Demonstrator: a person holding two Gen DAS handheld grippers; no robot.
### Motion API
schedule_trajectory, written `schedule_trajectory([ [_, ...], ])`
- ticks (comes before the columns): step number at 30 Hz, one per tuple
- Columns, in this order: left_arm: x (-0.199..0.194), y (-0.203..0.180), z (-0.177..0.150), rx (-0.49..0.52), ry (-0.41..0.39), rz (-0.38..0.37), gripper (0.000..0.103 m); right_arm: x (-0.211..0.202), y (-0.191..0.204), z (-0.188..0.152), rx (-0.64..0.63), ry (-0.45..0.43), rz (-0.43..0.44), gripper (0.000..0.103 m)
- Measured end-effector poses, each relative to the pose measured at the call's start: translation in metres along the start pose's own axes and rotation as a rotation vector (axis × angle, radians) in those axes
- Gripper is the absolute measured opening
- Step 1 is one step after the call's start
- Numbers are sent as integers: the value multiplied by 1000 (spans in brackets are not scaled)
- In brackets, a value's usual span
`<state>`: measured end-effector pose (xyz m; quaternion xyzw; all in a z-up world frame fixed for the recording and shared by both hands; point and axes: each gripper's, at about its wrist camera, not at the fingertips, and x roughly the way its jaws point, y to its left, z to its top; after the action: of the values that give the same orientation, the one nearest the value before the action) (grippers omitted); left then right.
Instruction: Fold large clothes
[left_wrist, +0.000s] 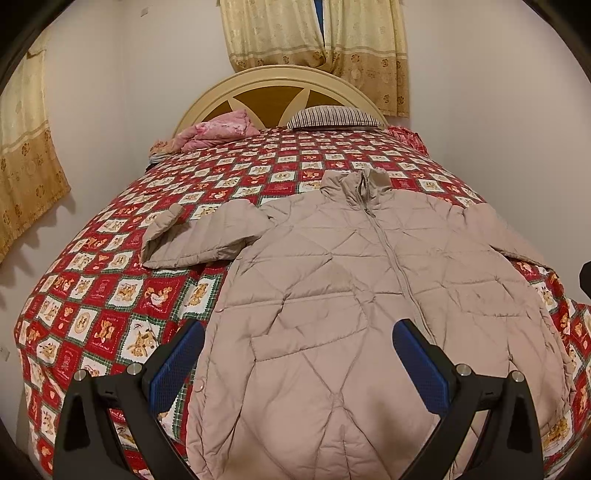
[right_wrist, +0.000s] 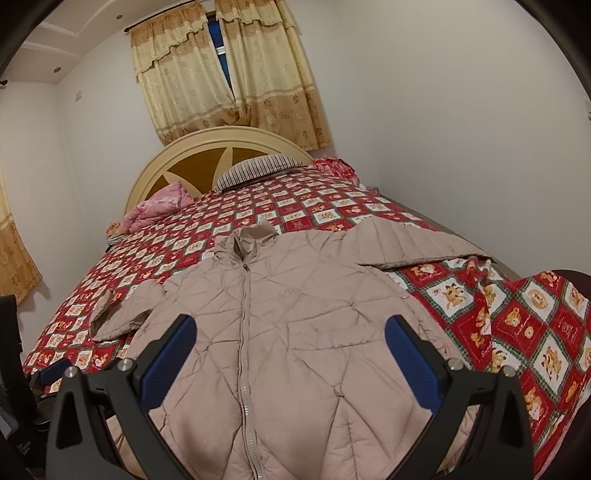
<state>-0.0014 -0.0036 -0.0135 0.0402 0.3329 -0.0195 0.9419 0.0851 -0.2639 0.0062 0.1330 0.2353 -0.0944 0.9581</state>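
A beige quilted puffer jacket (left_wrist: 332, 280) lies flat and zipped on the bed, collar toward the headboard, hem toward me. Its left sleeve (left_wrist: 199, 236) is bent outward on the quilt; the other sleeve (right_wrist: 410, 240) spreads to the right. My left gripper (left_wrist: 299, 332) hovers open above the jacket's lower left part, with nothing between its blue pads (left_wrist: 173, 373). Over the lower middle of the jacket (right_wrist: 295, 332) my right gripper (right_wrist: 290, 326) also stands open and empty. The left gripper's tip (right_wrist: 55, 369) shows low on the left in the right wrist view.
The bed carries a red patchwork quilt (left_wrist: 110, 295) with bear pictures. A striped pillow (left_wrist: 332, 116) and a pink folded blanket (left_wrist: 218, 133) lie by the cream headboard (left_wrist: 277, 74). White walls close in on both sides; curtains (right_wrist: 229, 74) hang behind.
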Motion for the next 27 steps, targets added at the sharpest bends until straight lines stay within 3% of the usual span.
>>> schedule_trajectory([
  [27, 1, -3, 1, 4, 9, -11, 102, 3, -2, -1, -1, 9, -2, 103],
])
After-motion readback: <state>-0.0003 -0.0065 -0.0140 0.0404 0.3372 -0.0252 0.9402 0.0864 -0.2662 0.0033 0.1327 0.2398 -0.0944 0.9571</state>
